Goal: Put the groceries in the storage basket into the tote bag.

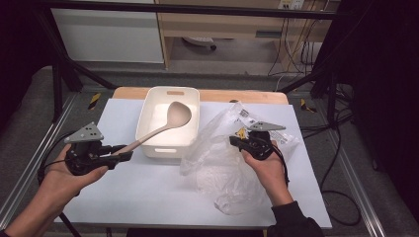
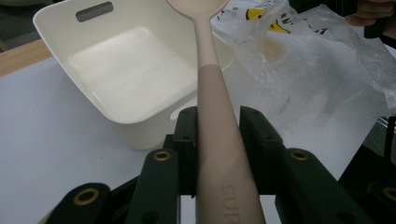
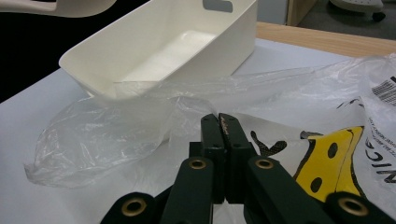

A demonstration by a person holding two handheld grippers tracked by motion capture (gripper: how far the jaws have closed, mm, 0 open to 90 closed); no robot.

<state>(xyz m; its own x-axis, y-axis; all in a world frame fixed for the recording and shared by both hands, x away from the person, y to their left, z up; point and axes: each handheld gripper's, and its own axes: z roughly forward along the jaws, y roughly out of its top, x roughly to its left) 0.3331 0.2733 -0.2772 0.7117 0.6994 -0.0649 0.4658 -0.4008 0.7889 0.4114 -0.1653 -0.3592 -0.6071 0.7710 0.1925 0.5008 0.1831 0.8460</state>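
Observation:
A beige plastic spoon (image 1: 178, 114) slants up from my left gripper (image 1: 126, 154), which is shut on its handle. The spoon's bowl hovers over a white rectangular bin (image 1: 143, 123) that holds nothing. In the left gripper view the handle (image 2: 212, 93) runs between the two black jaws toward the bin (image 2: 49, 32). A crumpled clear plastic bag (image 1: 217, 158) with yellow print lies right of the bin. My right gripper (image 1: 236, 141) has its jaws pressed together on a raised fold of it. In the right gripper view the closed jaws (image 3: 220, 120) meet the bag film (image 3: 107, 135), with the bin (image 3: 243, 28) beyond.
A white sheet (image 1: 148, 192) covers the table, with a strip of wood (image 1: 247, 96) showing along the far edge. Black frame bars (image 1: 59, 79) stand at both sides, and cables (image 1: 336, 148) trail on the floor at right.

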